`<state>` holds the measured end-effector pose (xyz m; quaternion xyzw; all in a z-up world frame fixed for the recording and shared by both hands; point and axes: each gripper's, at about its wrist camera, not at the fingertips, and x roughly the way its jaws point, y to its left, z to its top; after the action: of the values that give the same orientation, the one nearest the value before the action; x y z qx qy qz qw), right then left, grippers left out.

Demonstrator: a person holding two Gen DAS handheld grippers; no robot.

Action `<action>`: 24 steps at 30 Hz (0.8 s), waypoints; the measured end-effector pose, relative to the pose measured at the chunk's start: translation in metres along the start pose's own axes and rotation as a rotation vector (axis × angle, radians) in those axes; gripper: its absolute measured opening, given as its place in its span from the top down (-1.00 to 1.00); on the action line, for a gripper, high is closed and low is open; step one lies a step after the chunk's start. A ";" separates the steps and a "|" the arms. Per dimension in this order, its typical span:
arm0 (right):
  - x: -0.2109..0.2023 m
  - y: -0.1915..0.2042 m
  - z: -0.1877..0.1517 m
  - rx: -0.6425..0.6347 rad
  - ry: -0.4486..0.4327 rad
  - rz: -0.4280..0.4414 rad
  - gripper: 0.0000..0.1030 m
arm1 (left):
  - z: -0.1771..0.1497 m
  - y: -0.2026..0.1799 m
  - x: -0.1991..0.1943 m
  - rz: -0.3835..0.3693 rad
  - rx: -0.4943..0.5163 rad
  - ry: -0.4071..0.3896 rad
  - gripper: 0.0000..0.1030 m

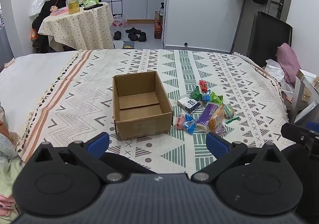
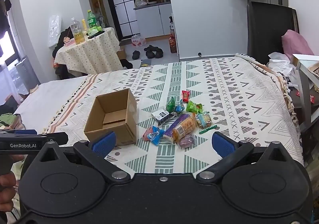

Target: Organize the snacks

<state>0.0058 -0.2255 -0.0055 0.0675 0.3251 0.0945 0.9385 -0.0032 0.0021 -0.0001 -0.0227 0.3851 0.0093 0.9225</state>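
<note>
I see an open brown cardboard box (image 1: 141, 104) sitting upright on the patterned bed cover, empty, its bottom flaps showing. Just to its right lies a loose pile of wrapped snacks (image 1: 207, 110): a purple pack (image 1: 207, 114) beside an orange one (image 1: 217, 117), a black-and-white packet (image 1: 188, 103), green wrappers, blue ones, a red bar (image 1: 203, 85) at the far edge, and a thin green stick (image 1: 232, 120) off to the right.

I see both wrist views tilted down over the patterned bedspread (image 1: 199, 68) from its near edge, facing the far kitchen doorway. My left view sits squarely before the cardboard box (image 1: 139, 102); my right view stands further right, over the snack pile (image 2: 177, 118). Both share box, snacks and the draped round table (image 2: 89, 52).
</note>
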 end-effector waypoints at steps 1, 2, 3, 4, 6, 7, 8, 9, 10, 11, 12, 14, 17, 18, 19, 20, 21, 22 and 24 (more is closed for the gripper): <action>-0.001 0.001 0.000 -0.001 -0.001 -0.001 -1.00 | 0.000 -0.001 0.000 0.001 -0.001 0.001 -0.99; -0.001 0.000 0.001 -0.001 0.000 -0.001 -1.00 | 0.001 -0.001 0.000 0.002 -0.002 0.001 -0.99; -0.001 0.000 0.001 -0.002 0.000 0.000 -1.00 | 0.001 -0.001 0.000 0.002 -0.002 0.000 -0.99; -0.001 0.000 0.002 -0.004 0.001 0.002 -1.00 | 0.001 -0.001 0.000 0.001 -0.001 -0.001 -0.99; 0.000 0.000 0.001 -0.009 0.005 0.008 -1.00 | 0.000 -0.001 -0.001 0.001 0.002 -0.002 -0.99; 0.000 0.000 0.001 -0.013 0.006 0.013 -1.00 | 0.000 -0.001 -0.001 0.001 0.001 -0.003 -0.99; 0.000 0.000 0.001 -0.018 0.006 0.016 -1.00 | 0.000 -0.001 -0.001 0.001 0.002 -0.004 -0.99; -0.001 0.000 0.000 -0.025 0.007 0.016 -1.00 | 0.000 -0.001 -0.003 0.002 0.002 -0.006 -0.99; -0.001 0.001 0.000 -0.031 0.009 0.013 -1.00 | 0.000 -0.001 -0.004 0.003 0.003 -0.009 -0.99; -0.001 0.001 0.000 -0.035 0.011 0.012 -1.00 | 0.000 -0.001 -0.004 0.005 0.002 -0.013 -0.99; -0.001 0.000 -0.001 -0.036 0.012 0.012 -1.00 | 0.000 0.000 -0.005 0.006 0.001 -0.013 -0.99; -0.002 -0.001 -0.001 -0.035 0.015 0.010 -1.00 | 0.000 0.000 -0.005 0.006 -0.002 -0.013 -0.99; -0.002 -0.002 -0.001 -0.030 0.012 0.011 -1.00 | -0.001 -0.001 -0.006 0.002 0.000 -0.011 -0.99; -0.003 -0.003 -0.001 -0.027 0.010 0.013 -1.00 | -0.001 -0.002 -0.006 0.002 0.001 -0.010 -0.99; -0.003 -0.004 -0.001 -0.026 0.009 0.014 -1.00 | -0.002 -0.002 -0.006 0.000 0.002 -0.010 -0.99; -0.004 -0.004 -0.002 -0.027 0.007 0.014 -1.00 | -0.002 -0.003 -0.006 -0.002 0.002 -0.009 -0.99; -0.004 -0.004 -0.002 -0.028 0.007 0.013 -1.00 | -0.003 -0.004 -0.006 -0.004 0.001 -0.008 -0.99; -0.004 -0.004 -0.001 -0.029 0.006 0.012 -1.00 | -0.003 -0.004 -0.006 -0.005 0.001 -0.007 -0.99; -0.005 -0.004 0.001 -0.031 0.006 0.010 -1.00 | -0.004 -0.005 -0.006 -0.007 -0.001 -0.006 -0.99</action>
<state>0.0033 -0.2306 -0.0031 0.0546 0.3263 0.1045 0.9379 -0.0101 -0.0028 0.0011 -0.0244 0.3823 0.0064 0.9237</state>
